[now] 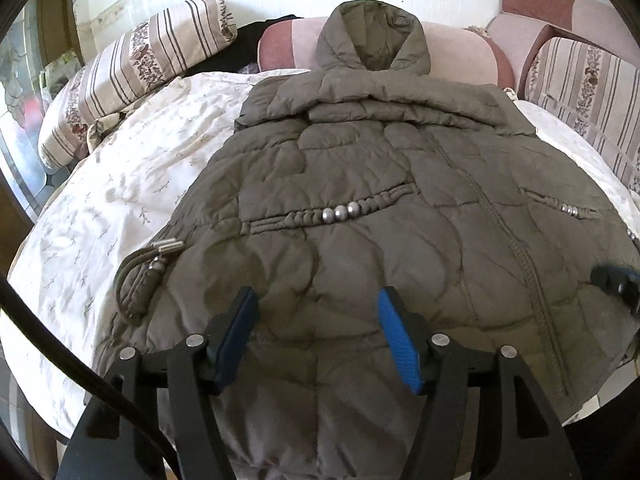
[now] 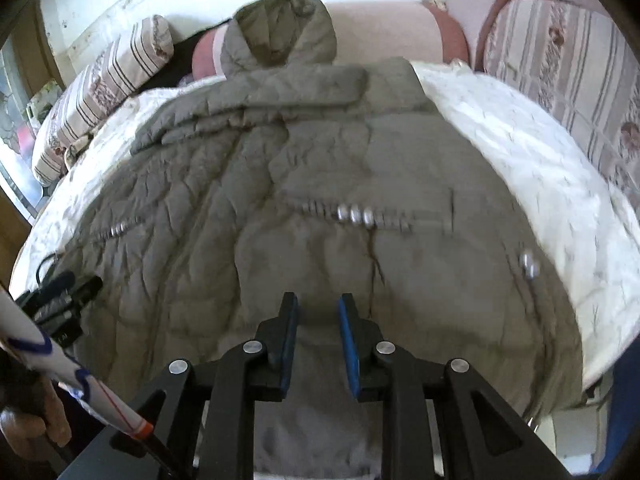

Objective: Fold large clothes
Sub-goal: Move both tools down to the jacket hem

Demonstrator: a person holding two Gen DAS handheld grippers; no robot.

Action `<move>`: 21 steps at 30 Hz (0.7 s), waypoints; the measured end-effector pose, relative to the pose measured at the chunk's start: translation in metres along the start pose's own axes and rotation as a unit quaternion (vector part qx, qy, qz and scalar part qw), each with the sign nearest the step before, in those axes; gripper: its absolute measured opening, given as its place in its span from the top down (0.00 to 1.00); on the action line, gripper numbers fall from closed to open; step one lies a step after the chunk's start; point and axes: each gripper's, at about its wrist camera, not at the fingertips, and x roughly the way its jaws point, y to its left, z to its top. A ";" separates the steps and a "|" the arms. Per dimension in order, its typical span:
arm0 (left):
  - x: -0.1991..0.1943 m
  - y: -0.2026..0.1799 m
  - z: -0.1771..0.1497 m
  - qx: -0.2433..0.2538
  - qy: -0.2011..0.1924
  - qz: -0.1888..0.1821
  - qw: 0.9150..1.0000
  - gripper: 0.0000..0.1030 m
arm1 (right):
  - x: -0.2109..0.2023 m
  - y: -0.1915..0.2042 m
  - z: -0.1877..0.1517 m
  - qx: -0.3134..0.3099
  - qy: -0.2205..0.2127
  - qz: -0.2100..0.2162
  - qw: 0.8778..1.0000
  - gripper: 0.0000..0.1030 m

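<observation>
The olive quilted jacket [image 1: 360,208] lies spread flat on a white bedspread [image 1: 120,184], hood [image 1: 372,36] at the far end against a pink bolster [image 1: 460,52], sleeves folded across the chest. Its near hem runs under both grippers and out of the bottom of each view, so the lower edge cannot be made out. The right wrist view is motion-blurred, and the silver beads [image 2: 354,213] on the pocket trim smear into streaks.

The left gripper [image 1: 316,300] points steeply down over the lower left panel, jaws spread wide with only jacket fabric showing below the gap, nothing clamped. The right gripper [image 2: 318,308] tilts down over the lower right panel, jaws narrowly parted and gripping nothing; only its dark tip shows at the edge of the left view. A hand [image 2: 36,420] shows at the lower left of the right wrist view, partly cut off.

Striped pillows [image 1: 132,64] sit at the far left and right. No writing is legible
</observation>
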 end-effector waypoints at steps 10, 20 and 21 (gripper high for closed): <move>0.009 -0.005 0.003 0.013 0.015 0.007 1.000 0.34 | 0.002 -0.001 -0.015 -0.006 0.010 -0.013 1.000 0.77; 0.010 -0.007 -0.009 0.031 -0.011 0.027 0.999 0.27 | 0.006 0.007 -0.028 -0.050 -0.046 -0.031 0.997 0.74; 0.010 -0.007 -0.009 0.030 -0.012 0.027 0.999 0.27 | 0.006 0.006 -0.029 -0.053 -0.048 -0.029 0.997 0.74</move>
